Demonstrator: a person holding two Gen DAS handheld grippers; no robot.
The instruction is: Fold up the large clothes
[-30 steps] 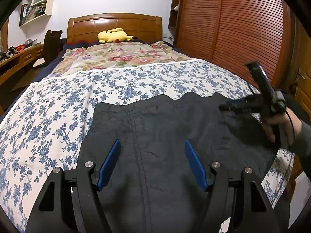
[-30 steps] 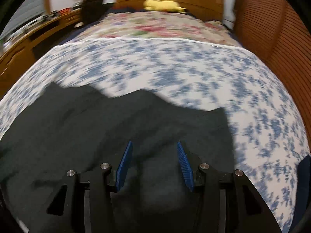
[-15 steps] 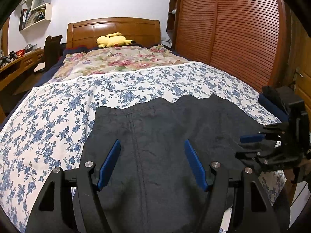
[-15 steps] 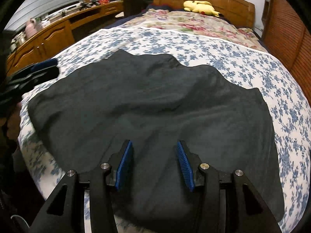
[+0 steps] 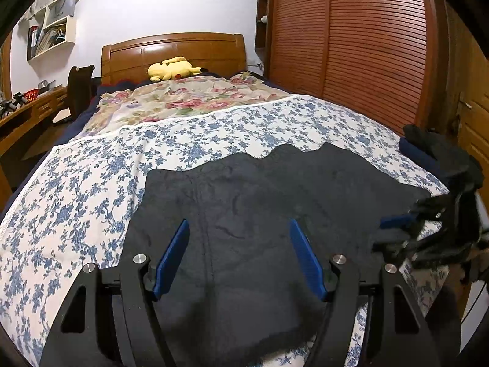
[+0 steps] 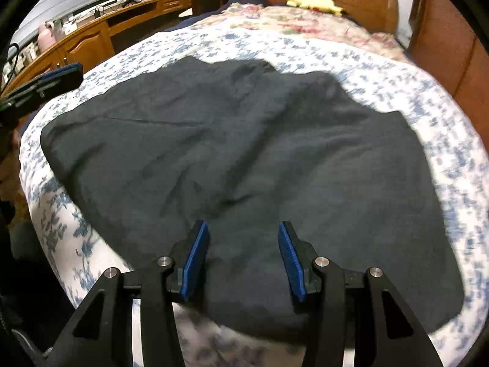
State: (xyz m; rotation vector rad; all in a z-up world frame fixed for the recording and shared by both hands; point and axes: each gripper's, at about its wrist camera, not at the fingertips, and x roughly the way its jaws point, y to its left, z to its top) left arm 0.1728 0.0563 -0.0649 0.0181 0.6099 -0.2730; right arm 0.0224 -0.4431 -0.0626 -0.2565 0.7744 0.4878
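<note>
The dark garment point(image 6: 244, 159) lies spread flat on the bed point(image 5: 76, 189), across the foot end of the blue-flowered cover and well short of the yellow plush point(image 5: 172, 68) at the headboard; its near edge droops over the bed's foot edge, just under both tools. What has changed within the last second is the right gripper point(image 6: 243, 260): a second ago it was held up over the garment's right side, and it has since swung down and back to the garment's near right corner, where the left view shows it point(image 5: 397, 232) low, close to the cloth and somewhat blurred, so it is probably still moving. Its jaws stand moderately apart, with only cloth seen beyond them and nothing held. The left gripper point(image 5: 238, 257) has barely shifted; it hovers over the garment's near left part, jaws wide apart and empty, the long seam running away from it toward the plush. The garment itself looks unchanged: same wavy far edge, no fold made. My reading is that laying out is finished and both tools are now lining up at the near edge for a first pinch, so folding proper has not started. The thin cloth will likely sag and drag when lifted, so both corners ought to rise together.
</note>
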